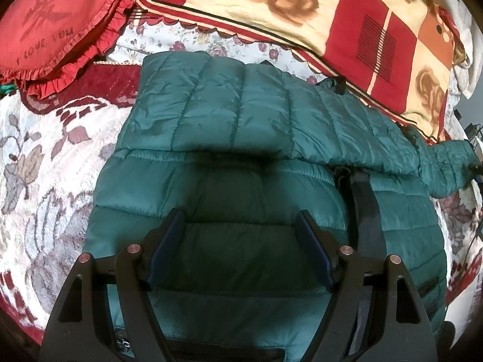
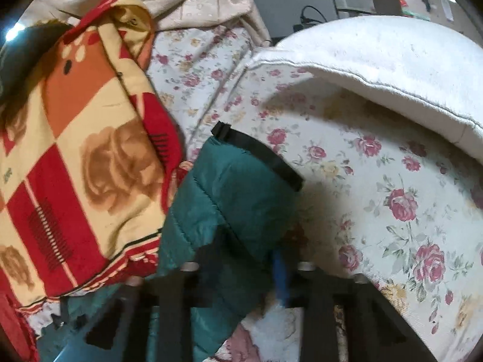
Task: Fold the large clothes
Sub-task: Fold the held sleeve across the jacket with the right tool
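Jacket (image 1: 241, 157), a teal quilted puffer one, lies spread across the bed, and we meet it first under our left gripper (image 1: 241, 247), whose dark blue pads (image 1: 167, 250) stand wide apart over the lower quilted panels with nothing between them, hovering rather than pressing. From there toward twelve o'clock we see one sleeve (image 1: 211, 105) folded flat across the chest, and a dark zipper strip (image 1: 365, 211) running down at about three o'clock of the gripper. At two o'clock the other sleeve (image 1: 446, 166) trails off to the jacket's far side. Our right gripper (image 2: 241, 259) is blurred in its own view, yet we make out its jaws drawn in on that sleeve (image 2: 235, 199), teal fabric bunched between them and a blue pad (image 2: 280, 274) showing against the cloth, so we read it as clamped on the sleeve; the black-edged cuff (image 2: 259, 154) points toward twelve o'clock. Around the jacket, a cream bedspread (image 1: 48, 181) with grey and maroon leaves lies at nine o'clock in the left view, a red frilled cushion (image 1: 60, 27) at ten o'clock, and a red-and-cream rose blanket (image 1: 317, 15) at one o'clock. In the right view a rose-print sheet (image 2: 392, 199) fills three o'clock, with a white quilt (image 2: 392, 69) rolled at two o'clock.
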